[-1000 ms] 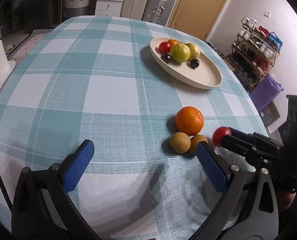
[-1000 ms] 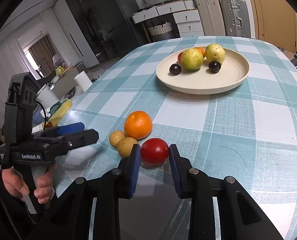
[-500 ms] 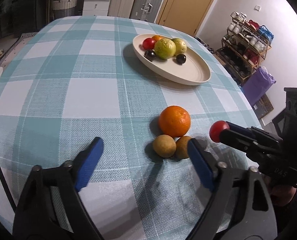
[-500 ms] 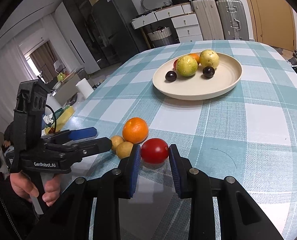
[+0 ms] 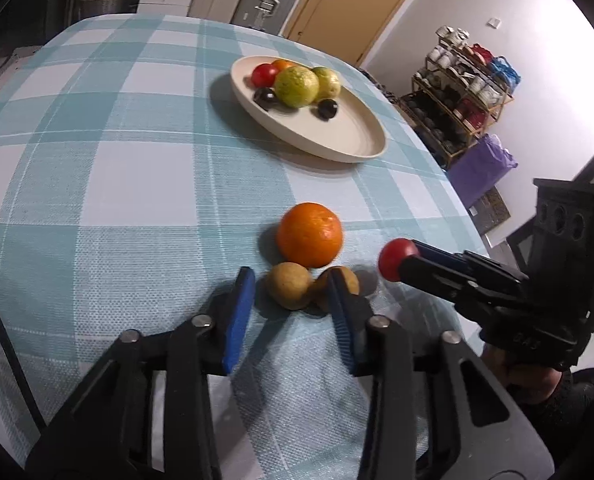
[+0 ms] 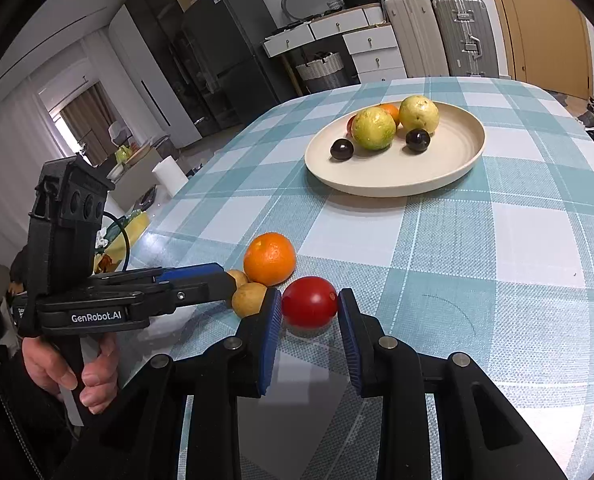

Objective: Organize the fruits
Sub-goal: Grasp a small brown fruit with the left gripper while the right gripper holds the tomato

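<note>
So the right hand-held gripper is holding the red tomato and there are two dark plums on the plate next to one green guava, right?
Not quite: the plate holds two green guavas, not one, as the right wrist view shows. The rest stands: right hand-held gripper on the red tomato, two dark plums.

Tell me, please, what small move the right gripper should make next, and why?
Probably lift and carry toward the plate. The right gripper is already shut on the tomato, and the plate has bare space near its front rim. The left gripper has its jaws around a small brown fruit.
</note>
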